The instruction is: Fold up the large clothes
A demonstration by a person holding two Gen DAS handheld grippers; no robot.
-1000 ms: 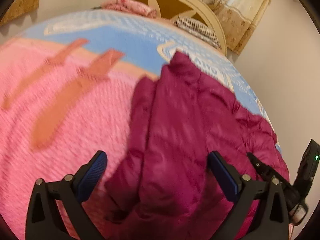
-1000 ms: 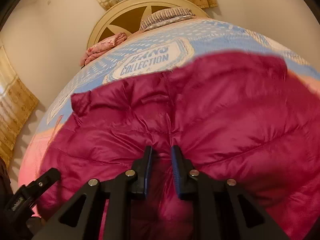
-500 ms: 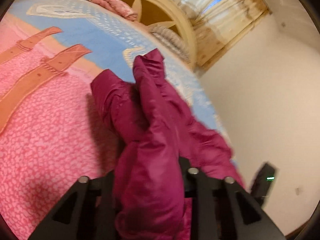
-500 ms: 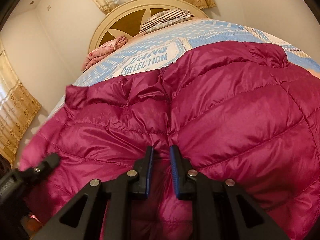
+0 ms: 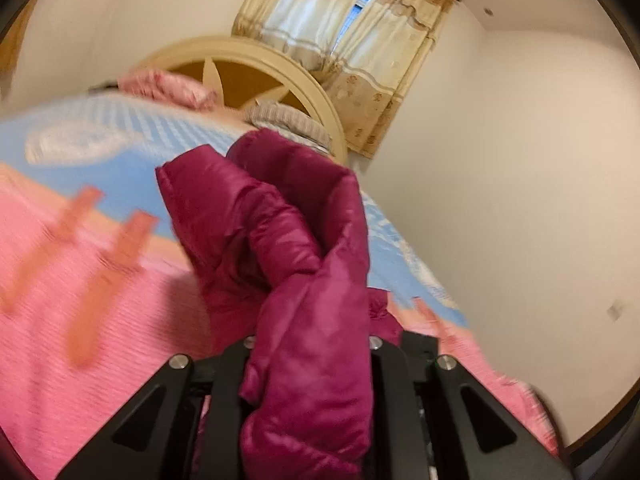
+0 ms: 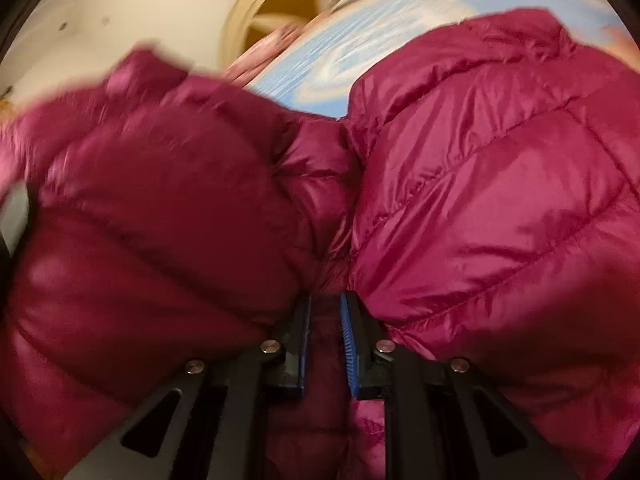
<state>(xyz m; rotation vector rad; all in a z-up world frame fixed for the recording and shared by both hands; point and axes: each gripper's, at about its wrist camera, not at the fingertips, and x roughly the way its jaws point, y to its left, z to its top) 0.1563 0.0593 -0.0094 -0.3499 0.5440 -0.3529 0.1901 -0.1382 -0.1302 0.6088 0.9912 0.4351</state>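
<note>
**Both grippers pinching the jacket, left end lifted off the bed**

We hold the magenta puffer jacket (image 5: 288, 240) at two spots. Our left gripper (image 5: 310, 364) is clamped on a thick bunch of it: the padded fabric fills the gap between the jaws and hides the pads, and from there it rises forward and up, away from the camera, in a doubled-over roll. Looks like a sleeve or side panel, but we cannot tell which.

Our right gripper (image 6: 325, 344) is nearly pressed together, a thin layer of jacket (image 6: 500, 184) pinched between the blue pads (image 6: 347, 340). From there the jacket bulges out to both sides: the right lobe sharp and lying toward the bed, the left lobe blurred and raised.

Where it sits: on the bed, over the pink-and-blue blanket (image 5: 100, 320). The headboard (image 5: 260, 60) and pillows are well beyond it in both views.

The relation that matters:
- Long axis of the left-held bunch runs straight out from the left jaws, toward the headboard.
- The bulk of the jacket lies forward and right of the right gripper, low on the blanket.
- The left hand carries the free, lifted part; the right sits as anchor at the crease between the lobes.

Our read: the fold in hand is laying the left-held part across onto the body. It probably needs the left to travel toward the right lobe while the right holds the crease. Slippery shell, springy fill, so we expect it to puff back open.
</note>
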